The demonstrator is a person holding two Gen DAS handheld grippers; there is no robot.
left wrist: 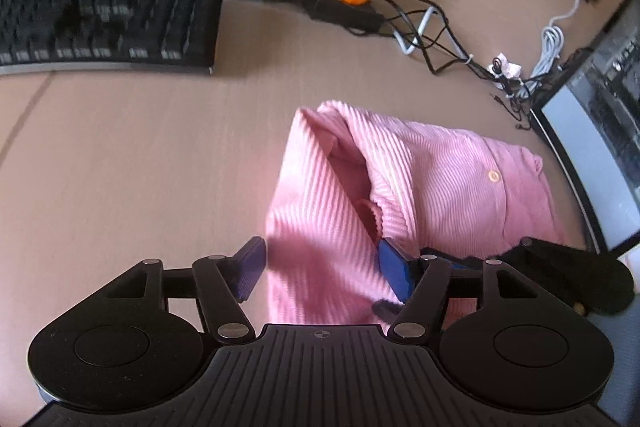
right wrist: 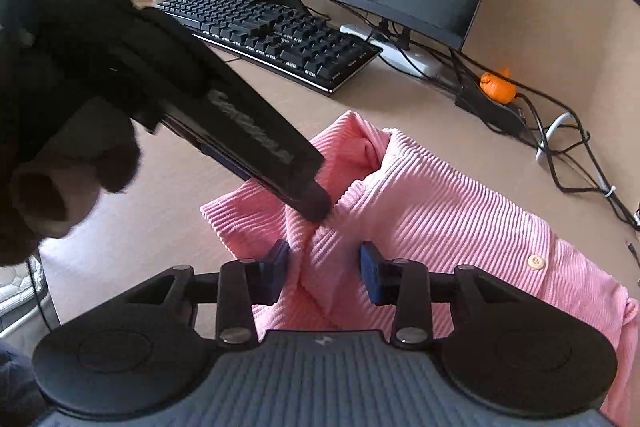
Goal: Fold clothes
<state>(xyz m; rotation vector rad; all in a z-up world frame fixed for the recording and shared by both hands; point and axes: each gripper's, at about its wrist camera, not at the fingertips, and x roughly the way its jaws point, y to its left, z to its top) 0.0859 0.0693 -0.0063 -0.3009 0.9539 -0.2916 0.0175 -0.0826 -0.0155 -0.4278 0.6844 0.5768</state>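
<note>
Lying folded on desk [left wrist: 120, 155], pink shirt [left wrist: 420, 179] runs near-left to far-right; both grippers spread, straddling cloth.

The left gripper [left wrist: 320, 269] is standing open, angled downward. The right gripper [right wrist: 324, 273] is pointing downward at its three o'clock, jaws part-closed around cloth.

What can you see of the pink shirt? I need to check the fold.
The pink shirt is ribbed, corduroy-like cloth with a pale button, lying partly folded and rumpled on the tan desk. The right hand-held gripper has a raised ridge of it between its fingers; the left hand-held gripper straddles its near edge, open.
</note>
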